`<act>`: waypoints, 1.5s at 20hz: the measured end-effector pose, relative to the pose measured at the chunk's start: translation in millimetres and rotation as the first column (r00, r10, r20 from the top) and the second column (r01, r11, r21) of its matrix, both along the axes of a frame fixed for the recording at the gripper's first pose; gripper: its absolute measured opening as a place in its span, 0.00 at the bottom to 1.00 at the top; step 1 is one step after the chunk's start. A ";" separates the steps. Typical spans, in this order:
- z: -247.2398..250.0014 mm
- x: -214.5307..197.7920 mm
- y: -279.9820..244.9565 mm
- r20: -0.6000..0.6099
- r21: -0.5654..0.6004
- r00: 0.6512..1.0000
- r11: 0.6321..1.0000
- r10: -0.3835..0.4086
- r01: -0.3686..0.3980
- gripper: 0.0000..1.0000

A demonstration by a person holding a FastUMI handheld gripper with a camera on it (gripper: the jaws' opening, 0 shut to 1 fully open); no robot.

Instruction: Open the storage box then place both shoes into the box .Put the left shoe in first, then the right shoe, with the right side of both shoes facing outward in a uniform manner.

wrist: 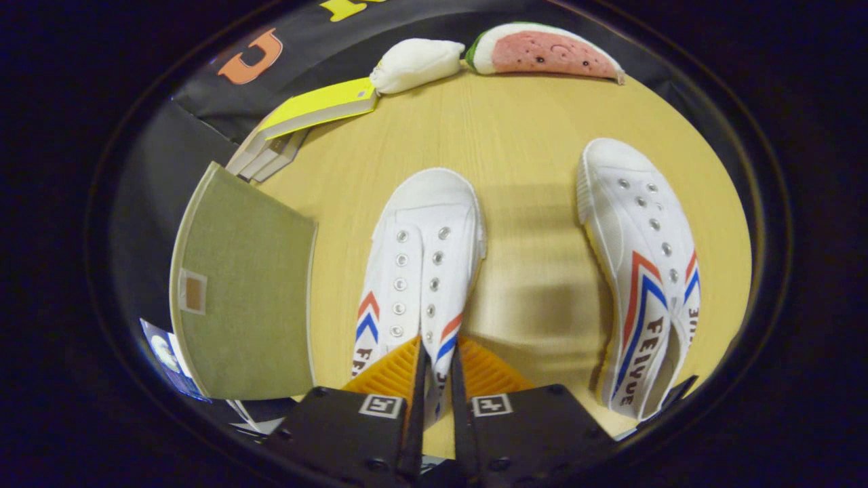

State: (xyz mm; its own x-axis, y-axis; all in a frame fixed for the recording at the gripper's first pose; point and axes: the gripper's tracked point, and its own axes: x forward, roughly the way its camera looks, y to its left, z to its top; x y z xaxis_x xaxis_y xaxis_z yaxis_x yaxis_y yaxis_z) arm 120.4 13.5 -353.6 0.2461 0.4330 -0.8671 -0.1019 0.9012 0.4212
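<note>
Two white canvas shoes w/ red-and-blue chevron stripes are seen toes-away on a pale wood counter [515,122]. The shoe between the jaws [420,264] lies just ahead of the gripper [435,369], whose jaws are drawn nearly together w/ a thin fold of the shoe's side wall by the collar, at the heel end, pinched between them; a grasp on the shoe is judged to be in place. The other shoe [641,271] is set well apart to the right, rolled slightly so its striped side faces up. Neither is laced; rows of metal eyelets are shown open.

Handling, as judged: each shoe is likely light, w/ soft, floppy canvas uppers and a stiffer rubber sole and toe cap. A grip on the collar or side wall near the heel is favoured, since the thin cloth fits narrow jaws; sag and swing at the toe should be expected when lifted, and the cloth may slip if pinched too shallowly.

The olive fabric storage box [244,291], w/ a small tan patch, is placed just left of the held shoe, approx. beside its heel half. Whether it is open cannot be told from this angle.

Beyond, a yellow-covered book [319,107] on a stack, a white plush [415,62] and a watermelon-slice plush [542,53] are lined up at the counter's far edge.
</note>
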 end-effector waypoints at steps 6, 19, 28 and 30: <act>27.6 -17.0 -0.9 0.018 0.070 1.000 0.997 -0.019 0.018 0.06; 254.6 -83.6 116.5 0.258 0.133 0.966 0.990 0.018 -0.054 0.05; 190.0 -71.2 261.8 -0.016 0.105 0.999 0.993 0.051 -0.050 0.05; 163.4 -62.8 274.0 -0.063 0.072 0.997 0.997 0.039 -0.034 0.06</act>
